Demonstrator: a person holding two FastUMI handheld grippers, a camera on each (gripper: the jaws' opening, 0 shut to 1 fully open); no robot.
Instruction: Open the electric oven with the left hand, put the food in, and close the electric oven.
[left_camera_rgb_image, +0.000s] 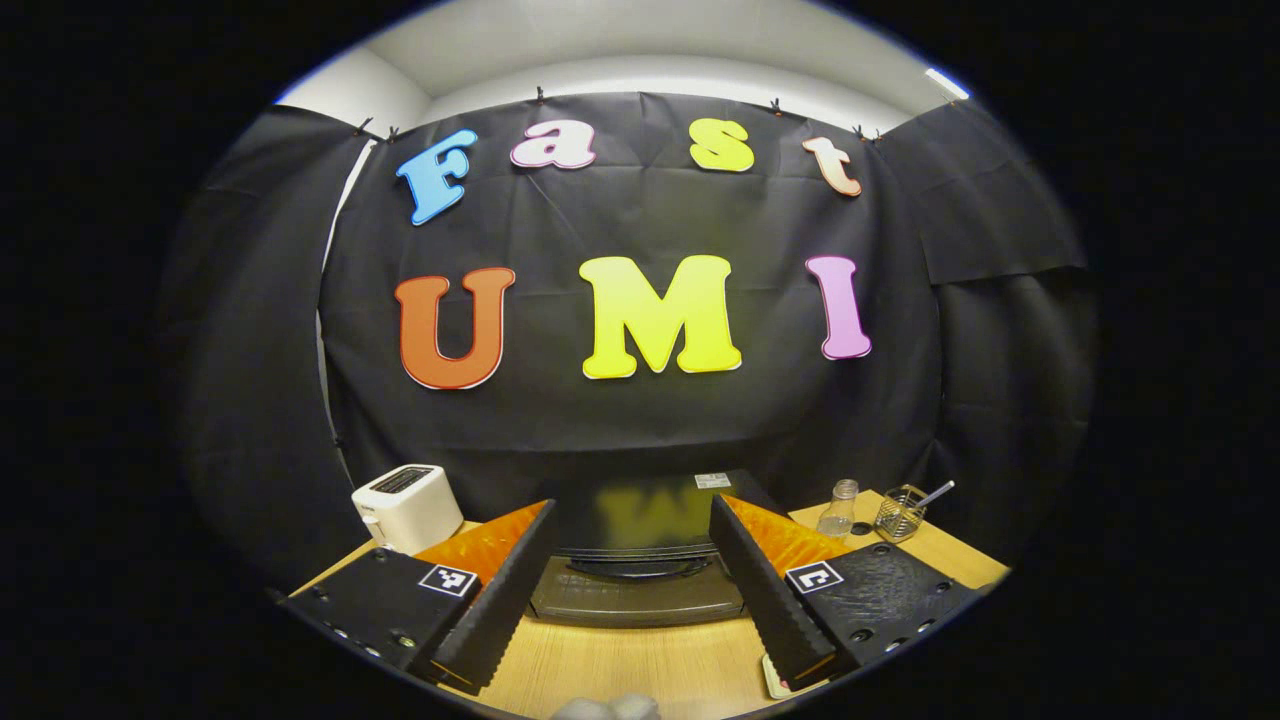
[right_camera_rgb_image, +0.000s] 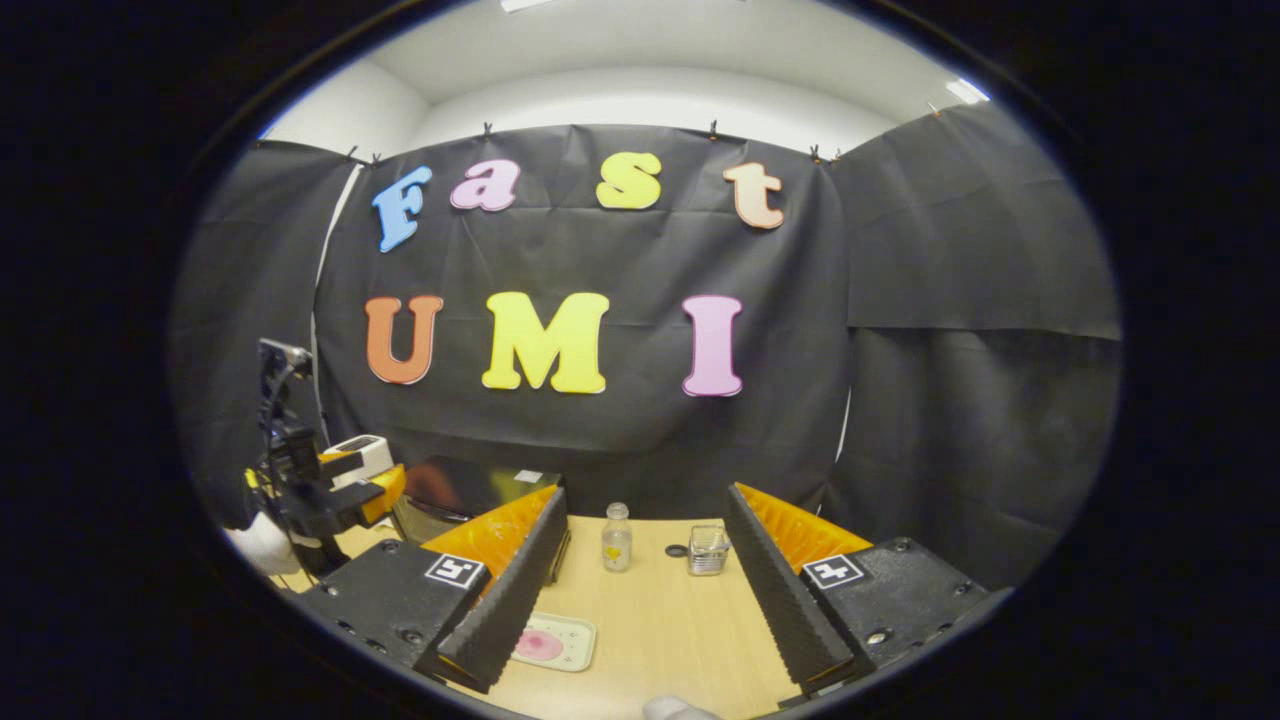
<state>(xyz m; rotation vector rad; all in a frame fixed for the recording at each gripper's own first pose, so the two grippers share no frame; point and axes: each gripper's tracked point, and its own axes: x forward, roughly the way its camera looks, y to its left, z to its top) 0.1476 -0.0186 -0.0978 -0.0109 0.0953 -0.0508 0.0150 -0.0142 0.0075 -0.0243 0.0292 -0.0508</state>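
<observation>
Facing the electric oven (left_camera_rgb_image: 637, 560) head-on, the left gripper (left_camera_rgb_image: 634, 590) hangs above the wooden table (left_camera_rgb_image: 640, 665) with its jaws spread wide and nothing between them; the oven's door is shut, its handle lies between the fingertips but farther back, and a white toaster (left_camera_rgb_image: 407, 505) stands just left of the oven. To the right of the oven, the right gripper (right_camera_rgb_image: 640, 600) is likewise wide open and empty over the table, with a small tray of pink food (right_camera_rgb_image: 553, 642) lying beside its left finger and near the oven's right front corner. Farther right of the oven stand a small glass bottle (right_camera_rgb_image: 616, 537) and a wire holder (right_camera_rgb_image: 707, 550), well behind the tray.
</observation>
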